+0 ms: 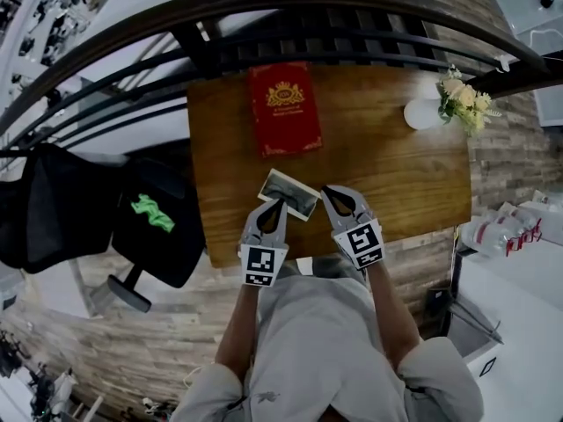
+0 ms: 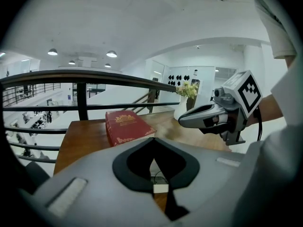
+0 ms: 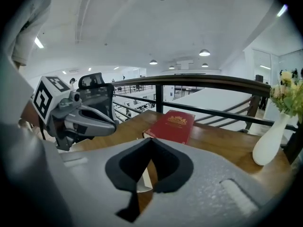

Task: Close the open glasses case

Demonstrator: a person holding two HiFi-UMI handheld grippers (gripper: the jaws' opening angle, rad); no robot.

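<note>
The glasses case [image 1: 288, 193] lies open near the front edge of the wooden table [image 1: 396, 174], a pale rectangle with a dark inside. My left gripper [image 1: 274, 202] is shut, its tip at the case's near left edge. My right gripper [image 1: 334, 192] is shut too, just right of the case. In the left gripper view my own jaws [image 2: 152, 139] meet at the tip, and a pale bit of the case [image 2: 161, 188] shows below them. The right gripper view shows the same: jaws [image 3: 151, 139] closed, with a pale edge of the case [image 3: 144, 176] behind them.
A red book [image 1: 283, 108] lies at the back of the table. A white vase [image 1: 424, 112] with flowers stands at the back right. A dark railing [image 1: 264, 25] runs behind the table. A black chair [image 1: 158, 222] stands to the left.
</note>
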